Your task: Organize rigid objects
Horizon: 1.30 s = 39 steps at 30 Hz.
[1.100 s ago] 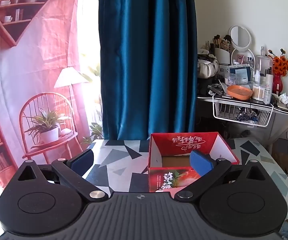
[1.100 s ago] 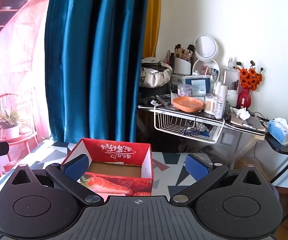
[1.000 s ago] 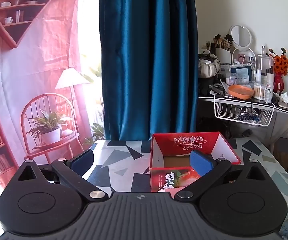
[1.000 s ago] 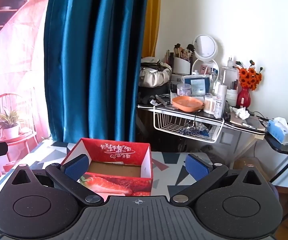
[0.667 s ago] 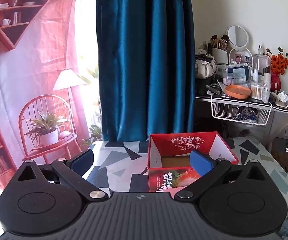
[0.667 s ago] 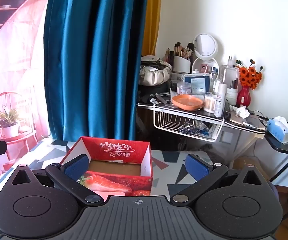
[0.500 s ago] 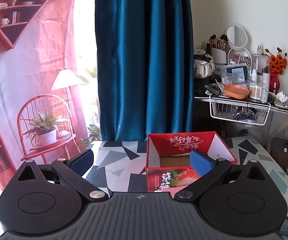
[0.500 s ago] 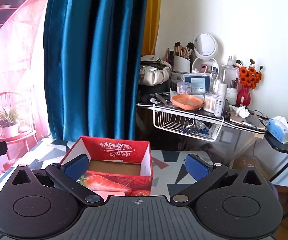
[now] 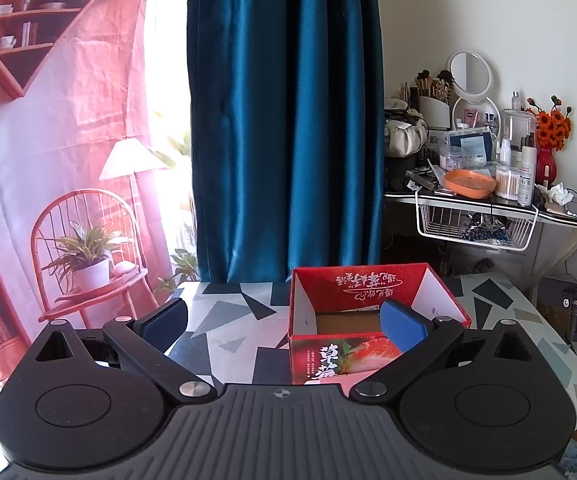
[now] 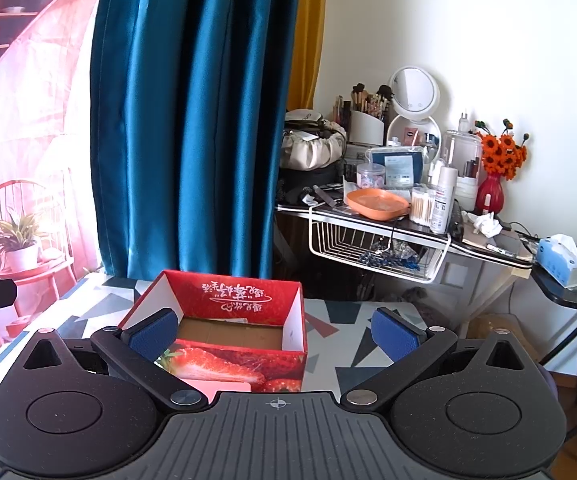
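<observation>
1. Hovering above the near edge of the table, the left gripper has its jaws spread wide with nothing between them; its blue pads are bare.
2. The right gripper is held the same way: wide apart, empty, and raised off the surface.
3. The strawberry box stands open-topped on the table toward its far edge, close to the blue curtain. Its floor looks bare; no loose rigid objects show in either view, so what is to be sorted cannot be told.
4. From the left gripper the box lies ahead and off to the right, behind its right finger. From the right gripper the same strawberry box lies ahead and off to the left, its near left corner behind the left finger. So the box sits between the two grippers, roughly as near to one as to the other.
5. The box's long axis seems to run across the table, parallel to the near edge, with the strawberry-printed long wall facing the grippers.
6. In my judgement, the move turns on that layout: either gripper would swing inward toward the middle to reach the box, and the left one would most likely close over a short end wall.
</observation>
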Each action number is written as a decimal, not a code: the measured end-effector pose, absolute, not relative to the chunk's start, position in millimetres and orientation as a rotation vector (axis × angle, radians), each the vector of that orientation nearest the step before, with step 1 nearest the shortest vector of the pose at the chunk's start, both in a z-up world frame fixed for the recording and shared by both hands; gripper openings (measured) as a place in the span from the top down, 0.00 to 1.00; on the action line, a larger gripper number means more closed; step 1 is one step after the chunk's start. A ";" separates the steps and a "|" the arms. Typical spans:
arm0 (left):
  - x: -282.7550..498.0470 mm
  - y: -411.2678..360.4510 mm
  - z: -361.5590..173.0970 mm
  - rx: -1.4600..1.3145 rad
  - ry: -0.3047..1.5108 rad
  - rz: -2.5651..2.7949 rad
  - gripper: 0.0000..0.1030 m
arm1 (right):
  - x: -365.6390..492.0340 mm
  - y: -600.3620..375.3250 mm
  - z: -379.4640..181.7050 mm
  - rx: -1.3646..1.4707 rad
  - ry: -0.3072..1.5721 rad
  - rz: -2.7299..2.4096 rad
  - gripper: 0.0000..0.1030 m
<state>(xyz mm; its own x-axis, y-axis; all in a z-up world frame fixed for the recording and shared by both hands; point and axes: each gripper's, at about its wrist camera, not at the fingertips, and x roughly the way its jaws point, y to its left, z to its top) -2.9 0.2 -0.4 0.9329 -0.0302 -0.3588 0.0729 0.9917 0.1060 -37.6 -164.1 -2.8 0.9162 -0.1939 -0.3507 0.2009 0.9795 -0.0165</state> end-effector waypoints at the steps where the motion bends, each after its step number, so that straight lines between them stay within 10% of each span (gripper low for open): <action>1: -2.9 0.1 -0.6 0.118 0.364 -0.052 0.00 | -37.6 -164.2 -2.9 0.020 0.359 -0.203 0.00; 39: -2.1 -1.5 -1.1 0.103 0.390 -0.079 0.00 | -37.4 -164.5 -2.5 0.019 0.366 -0.203 0.00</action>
<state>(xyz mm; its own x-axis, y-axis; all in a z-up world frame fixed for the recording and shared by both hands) -2.1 -1.5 -1.1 0.9219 -0.0570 -0.3832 0.0965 0.9917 0.0846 -37.4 -164.5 -2.5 0.9137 -0.1933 -0.3575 0.2002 0.9796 -0.0181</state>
